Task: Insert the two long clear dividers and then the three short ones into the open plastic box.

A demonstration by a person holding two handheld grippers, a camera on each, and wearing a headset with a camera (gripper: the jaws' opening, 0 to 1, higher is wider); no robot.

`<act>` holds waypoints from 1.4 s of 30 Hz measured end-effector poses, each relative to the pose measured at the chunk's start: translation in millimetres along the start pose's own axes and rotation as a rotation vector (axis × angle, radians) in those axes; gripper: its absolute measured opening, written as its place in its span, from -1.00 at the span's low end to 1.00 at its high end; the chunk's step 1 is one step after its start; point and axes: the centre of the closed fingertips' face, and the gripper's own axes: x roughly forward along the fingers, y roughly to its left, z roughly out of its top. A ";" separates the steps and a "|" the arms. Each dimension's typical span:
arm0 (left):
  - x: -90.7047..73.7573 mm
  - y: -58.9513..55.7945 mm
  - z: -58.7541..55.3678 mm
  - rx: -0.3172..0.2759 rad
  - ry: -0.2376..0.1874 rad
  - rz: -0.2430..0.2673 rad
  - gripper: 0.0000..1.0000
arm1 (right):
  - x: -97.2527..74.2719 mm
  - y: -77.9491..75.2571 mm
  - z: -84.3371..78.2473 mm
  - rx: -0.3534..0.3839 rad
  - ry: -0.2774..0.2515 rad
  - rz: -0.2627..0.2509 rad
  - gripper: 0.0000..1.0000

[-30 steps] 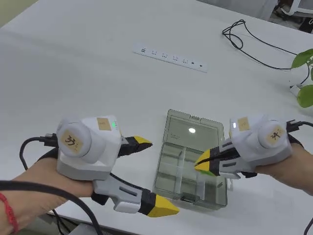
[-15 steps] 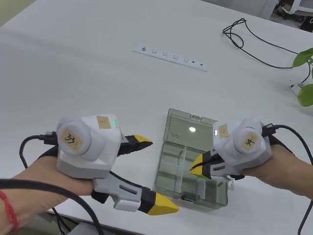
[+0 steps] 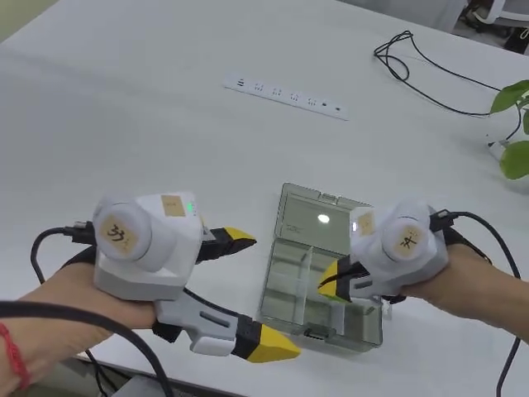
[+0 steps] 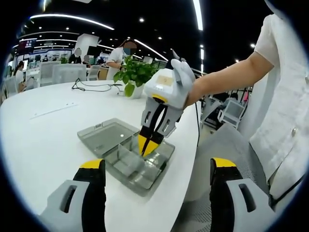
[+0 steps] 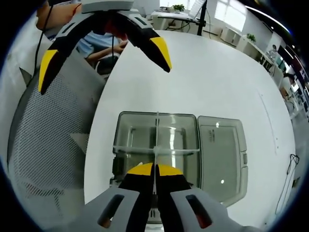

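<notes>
The white surface [image 3: 124, 99] gave you plenty of room. The box [image 3: 283, 294] lay near its front edge, with the lid [image 3: 321, 217] folded flat on the side away from you. Your left tool [image 3: 258, 295] hung just beside the box's left wall, jaws spread wide and holding nothing. I judged it would have served you better braced against that wall, since a light plastic box tends to skate when pressed from above. Your right tool [image 5: 154, 170] was over the tray, its jaws pinched almost together on the top edge of a clear divider [image 5: 157, 133]. That divider stood upright in the tray and ran straight away from the tips. A second divider [image 5: 140, 150] crossed it at right angles. I could not tell whether the held piece was a long one or a short one, nor whether it had seated fully. The step looked like pressing that piece home, so the care lay in keeping it vertical, lining its ends up with the walls and the crossing piece, and pushing straight down, not along. Any grooves were too small to make out, so you would have had to feel for them; a tilted sheet could jam or bow. Letting go would have been wise only once it sat level.
</notes>
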 end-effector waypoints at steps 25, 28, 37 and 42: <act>-6.8 9.7 -9.5 0.028 0.035 0.028 1.00 | -70.6 -15.8 -25.1 0.235 -0.168 -0.113 -0.44; -7.1 10.8 -11.6 0.036 0.043 0.031 1.00 | -79.2 -14.8 -41.7 0.251 -0.153 -0.125 -0.40; -8.2 12.3 -13.6 0.036 0.054 0.038 1.00 | -97.6 -7.7 -95.7 0.312 -0.099 -0.152 -0.27; -8.8 12.4 -11.2 0.033 0.047 0.041 1.00 | -101.3 -2.1 -130.7 0.336 -0.047 -0.150 -0.21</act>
